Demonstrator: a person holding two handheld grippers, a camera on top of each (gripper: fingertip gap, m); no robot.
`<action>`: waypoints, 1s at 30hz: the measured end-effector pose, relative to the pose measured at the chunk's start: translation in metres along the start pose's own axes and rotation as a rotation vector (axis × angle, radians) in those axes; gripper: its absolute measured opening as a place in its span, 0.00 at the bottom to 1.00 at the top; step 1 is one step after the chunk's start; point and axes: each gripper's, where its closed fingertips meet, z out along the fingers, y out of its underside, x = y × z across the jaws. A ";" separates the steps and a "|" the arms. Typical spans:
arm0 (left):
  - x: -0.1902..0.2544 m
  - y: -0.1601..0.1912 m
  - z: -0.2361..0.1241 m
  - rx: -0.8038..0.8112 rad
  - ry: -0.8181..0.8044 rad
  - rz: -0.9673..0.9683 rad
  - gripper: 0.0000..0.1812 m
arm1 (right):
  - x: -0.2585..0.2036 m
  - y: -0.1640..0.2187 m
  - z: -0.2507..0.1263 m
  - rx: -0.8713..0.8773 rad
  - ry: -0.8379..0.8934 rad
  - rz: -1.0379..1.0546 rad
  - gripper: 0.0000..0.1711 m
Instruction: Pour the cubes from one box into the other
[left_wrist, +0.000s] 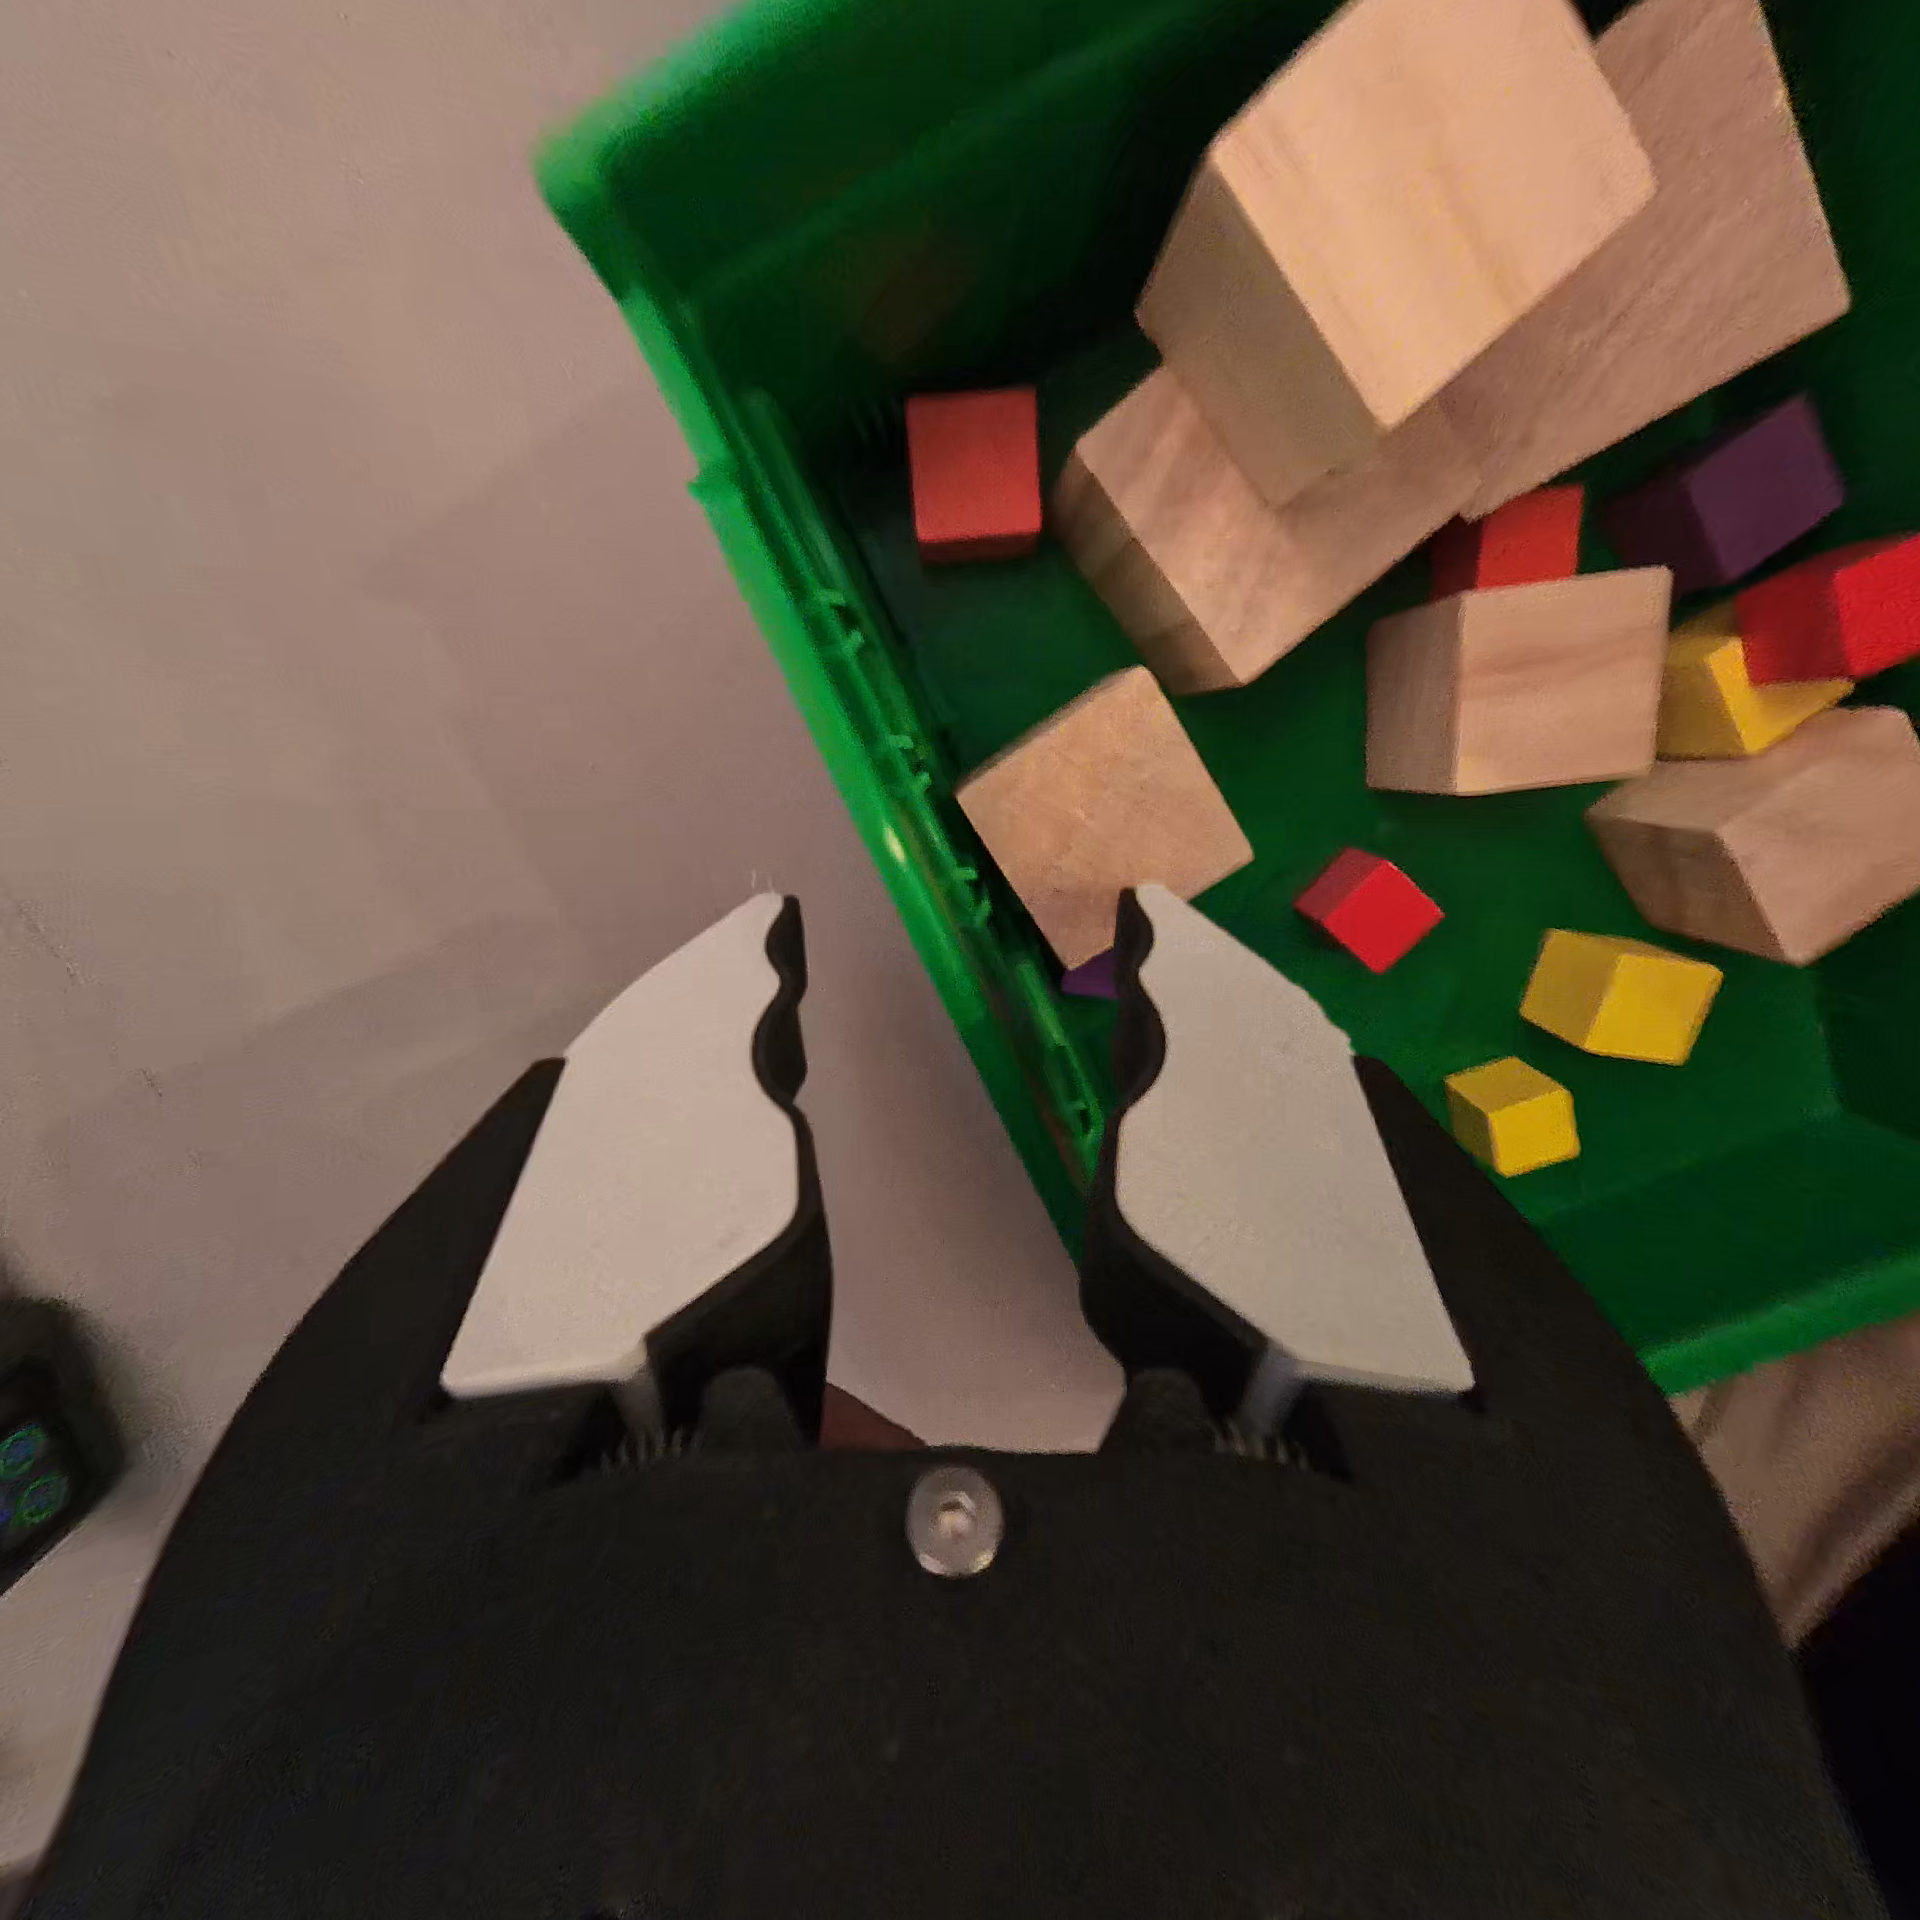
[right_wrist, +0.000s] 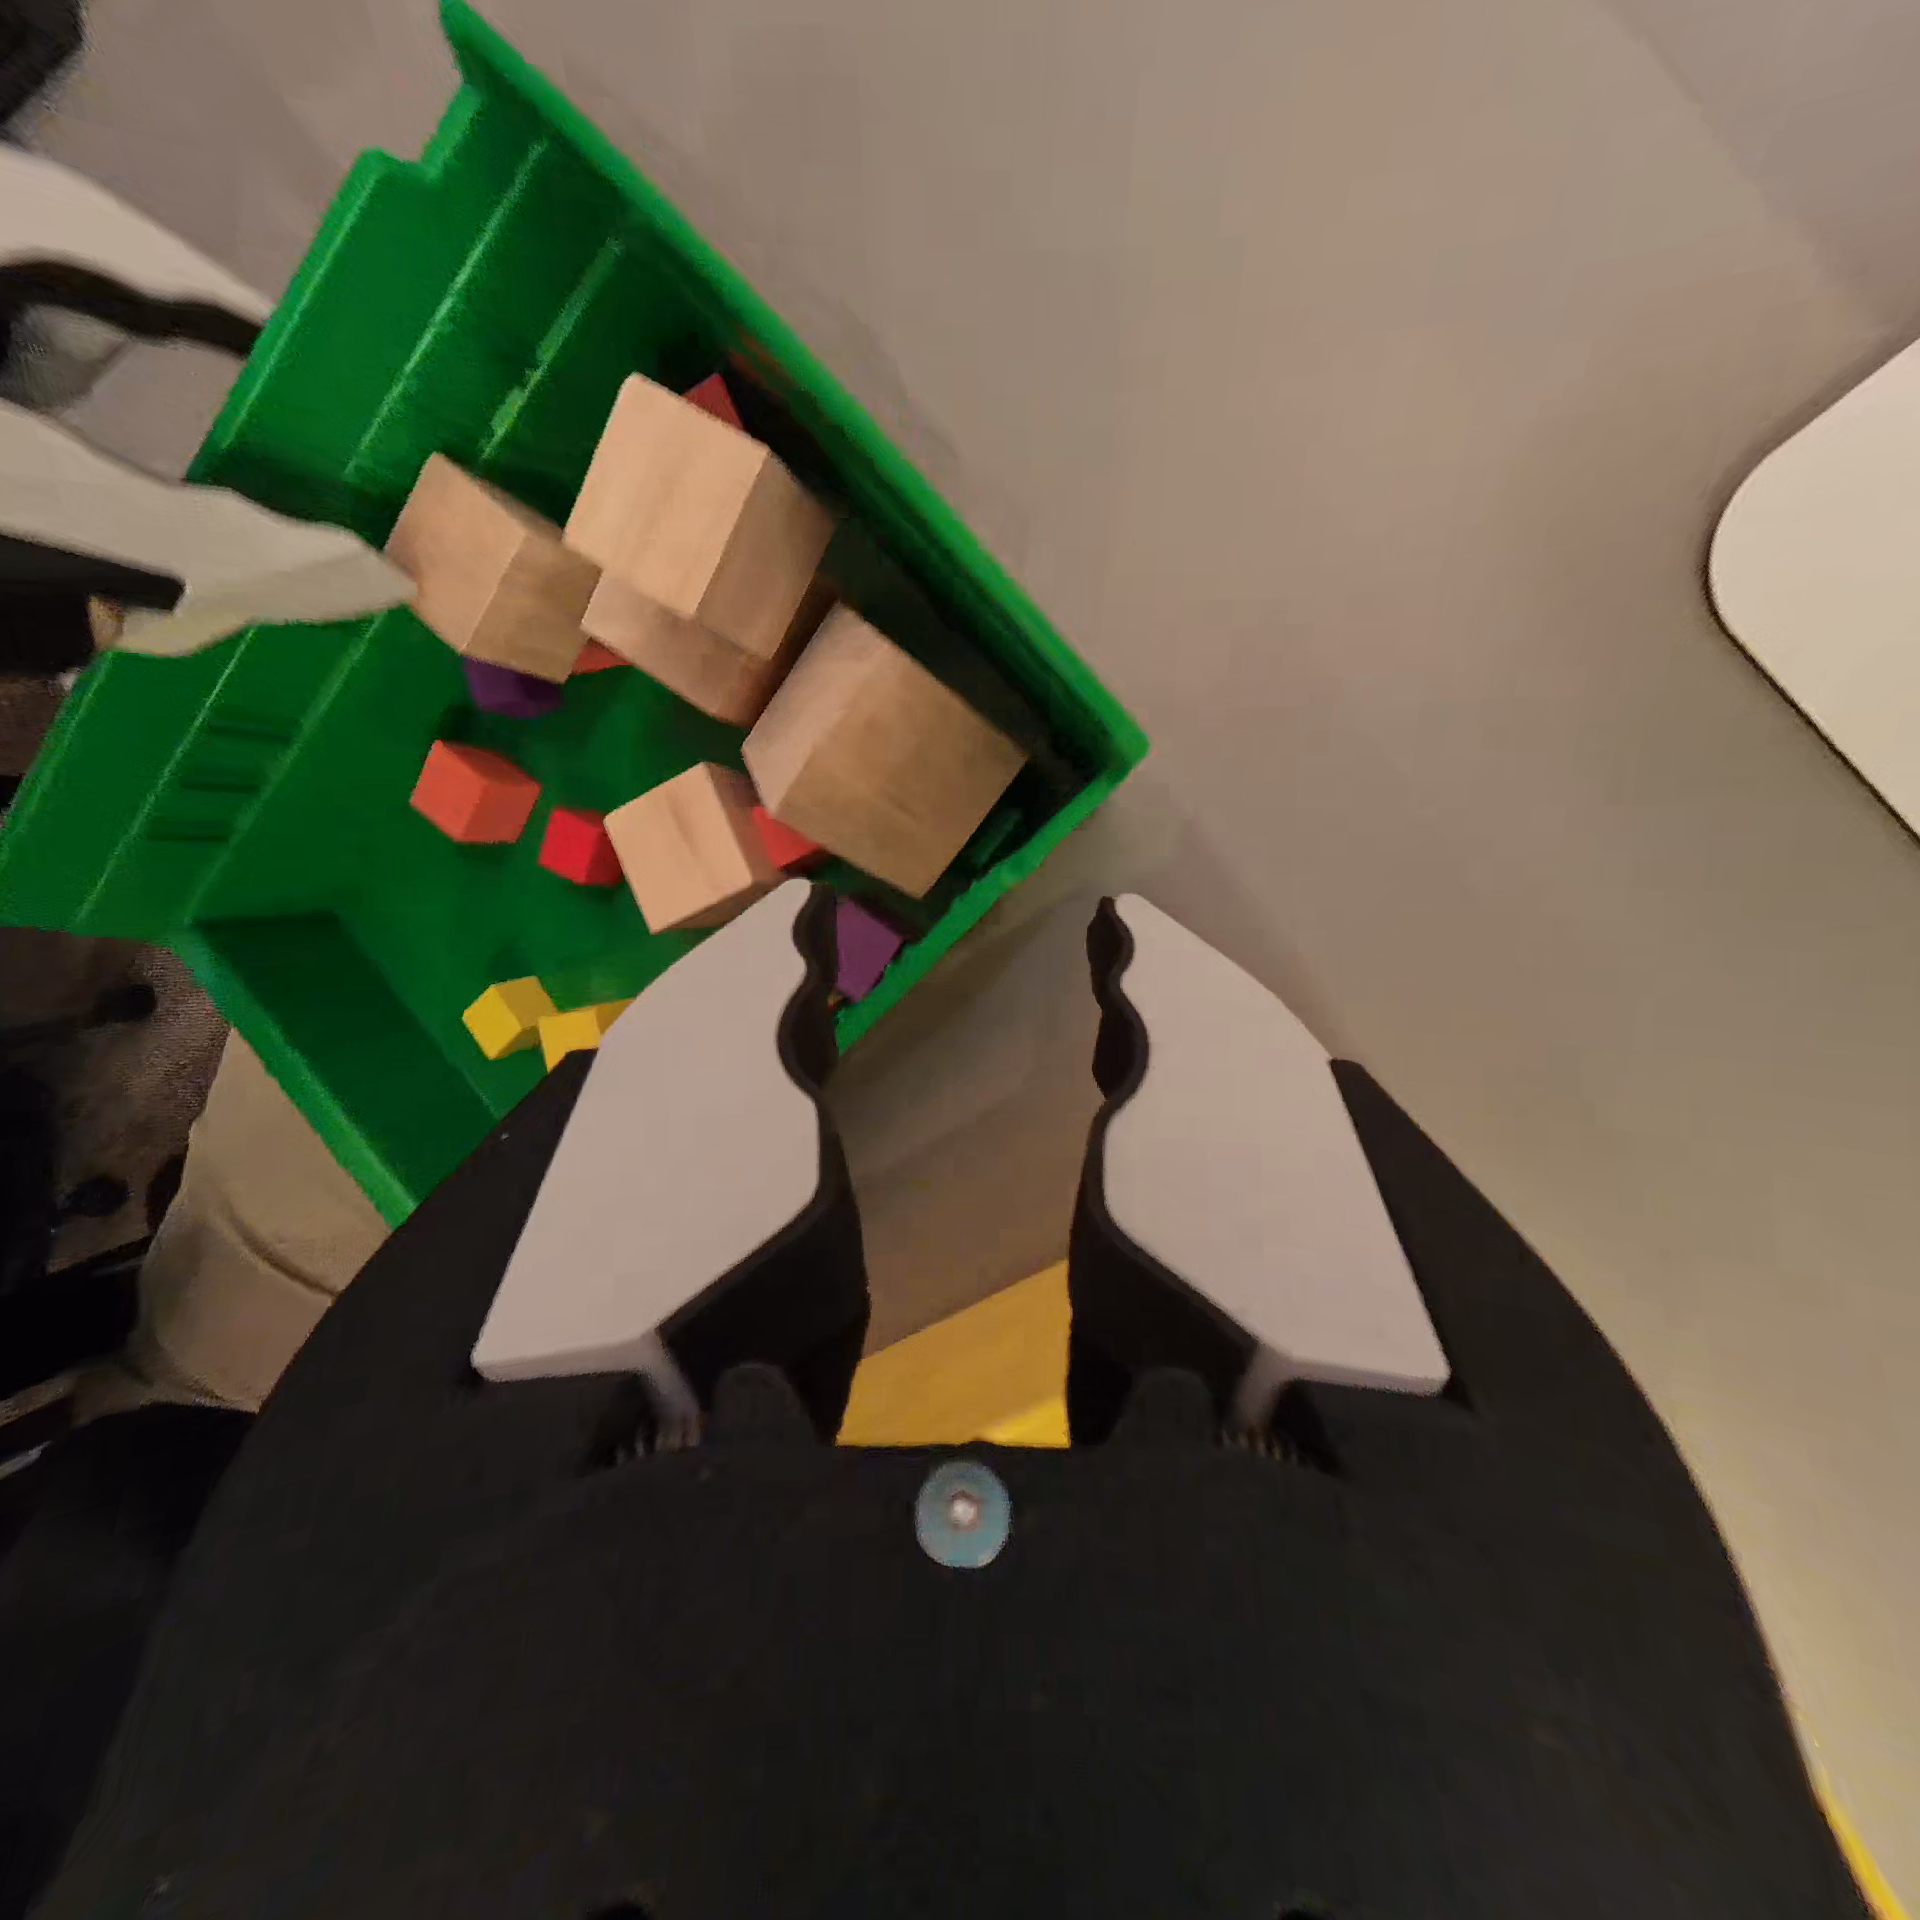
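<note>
A green box (left_wrist: 727, 208) holds several big pale wooden cubes (left_wrist: 1434, 208) and small red (left_wrist: 971, 473), yellow (left_wrist: 1616, 992) and purple (left_wrist: 1756, 488) cubes; the top wooden ones are piled and blurred. My left gripper (left_wrist: 961, 914) is open, with the box's left wall running between its fingers. In the right wrist view the green box (right_wrist: 312, 416) lies at upper left with the wooden cubes (right_wrist: 883, 769). My right gripper (right_wrist: 956, 904) is open and empty beside the box's near corner, its left finger over it. A yellow surface (right_wrist: 966, 1371) shows under its fingers.
One finger of the left gripper (right_wrist: 270, 582) reaches in at the green box's far side. A white rounded object (right_wrist: 1829, 582) lies at the right on the light table (right_wrist: 1351, 416). A dark device (left_wrist: 42, 1444) sits at the left edge.
</note>
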 end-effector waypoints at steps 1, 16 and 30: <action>0.003 -0.004 0.000 0.029 0.042 -0.016 0.25 | 0.004 -0.005 0.006 -0.018 0.009 0.010 0.23; 0.022 0.018 -0.002 -0.018 0.235 0.057 0.27 | 0.027 0.000 0.063 -0.264 0.021 0.039 0.05; -0.006 0.008 0.007 -0.015 0.027 0.029 0.02 | 0.031 0.005 0.060 -0.261 0.040 -0.013 0.03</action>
